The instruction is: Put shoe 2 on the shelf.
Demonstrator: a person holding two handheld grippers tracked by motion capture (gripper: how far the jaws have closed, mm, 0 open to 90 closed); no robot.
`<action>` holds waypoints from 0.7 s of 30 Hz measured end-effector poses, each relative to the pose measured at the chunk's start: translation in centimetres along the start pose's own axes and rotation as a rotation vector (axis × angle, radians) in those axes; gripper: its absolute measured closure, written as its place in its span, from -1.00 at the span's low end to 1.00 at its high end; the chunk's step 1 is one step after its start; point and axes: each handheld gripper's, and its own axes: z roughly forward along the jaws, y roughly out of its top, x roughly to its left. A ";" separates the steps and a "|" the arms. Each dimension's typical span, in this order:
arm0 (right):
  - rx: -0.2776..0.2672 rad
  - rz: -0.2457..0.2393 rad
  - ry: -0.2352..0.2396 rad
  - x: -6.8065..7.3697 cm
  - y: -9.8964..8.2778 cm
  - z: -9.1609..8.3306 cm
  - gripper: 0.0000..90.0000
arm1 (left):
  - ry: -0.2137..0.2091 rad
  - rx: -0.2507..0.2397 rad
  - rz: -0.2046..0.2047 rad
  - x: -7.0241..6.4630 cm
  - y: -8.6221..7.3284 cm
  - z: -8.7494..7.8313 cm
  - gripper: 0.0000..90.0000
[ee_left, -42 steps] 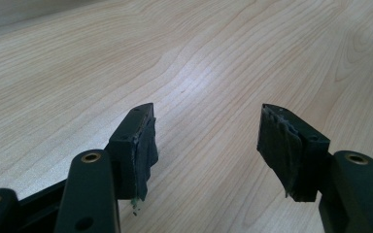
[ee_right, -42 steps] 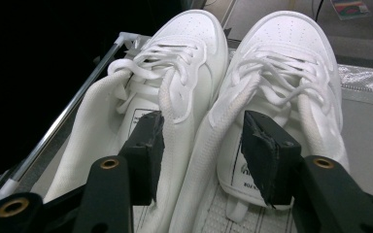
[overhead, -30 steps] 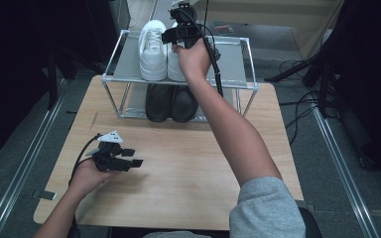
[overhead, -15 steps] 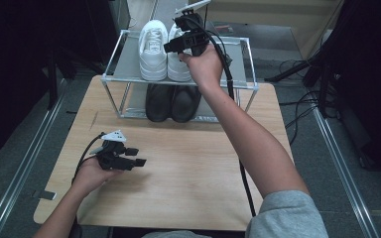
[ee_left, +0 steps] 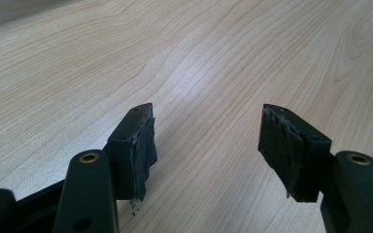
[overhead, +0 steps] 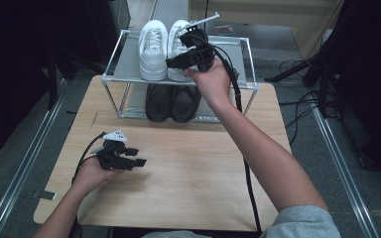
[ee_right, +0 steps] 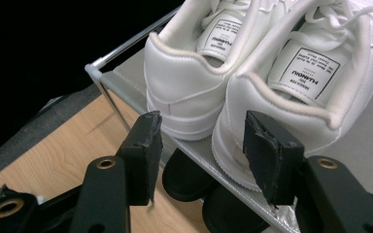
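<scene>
Dark floor lies all around the wooden counter (overhead: 188, 178). At its far end stands a metal shoe rack (overhead: 238, 54). Two white shoes (overhead: 154, 47) sit side by side on the rack's top shelf, and two black shoes (overhead: 171, 101) sit under them. The right hand-held gripper (overhead: 176, 62) is up at the top shelf, with the heels of the white shoes just in front of it. Its jaws have just been opening and stand apart with nothing between them. The left hand-held gripper (overhead: 136, 161) rests low over the bare counter, jaws apart and empty.
</scene>
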 end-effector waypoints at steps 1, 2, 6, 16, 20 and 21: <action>-0.001 -0.008 0.008 0.0 -0.4 0.0 0.09 | 0.000 0.000 0.001 0.0 0.0 0.0 -0.15; -0.006 -0.013 0.021 0.0 -0.7 0.1 0.07 | 0.002 0.000 0.002 0.0 0.0 0.0 -0.15; -0.001 -0.030 0.045 0.0 -2.2 0.5 0.10 | 0.005 0.005 0.011 0.0 0.0 -0.1 -0.15; -0.006 -0.044 0.080 -0.5 -6.0 1.4 0.07 | 0.005 0.008 0.014 0.0 -0.1 0.0 -0.15; -0.022 -0.044 0.099 -0.8 -7.5 1.4 0.06 | 0.005 0.008 0.015 0.0 -0.1 0.0 -0.16; -0.024 -0.039 0.108 -0.8 -7.8 1.4 0.05 | 0.008 0.009 0.016 0.0 -0.1 0.0 -0.16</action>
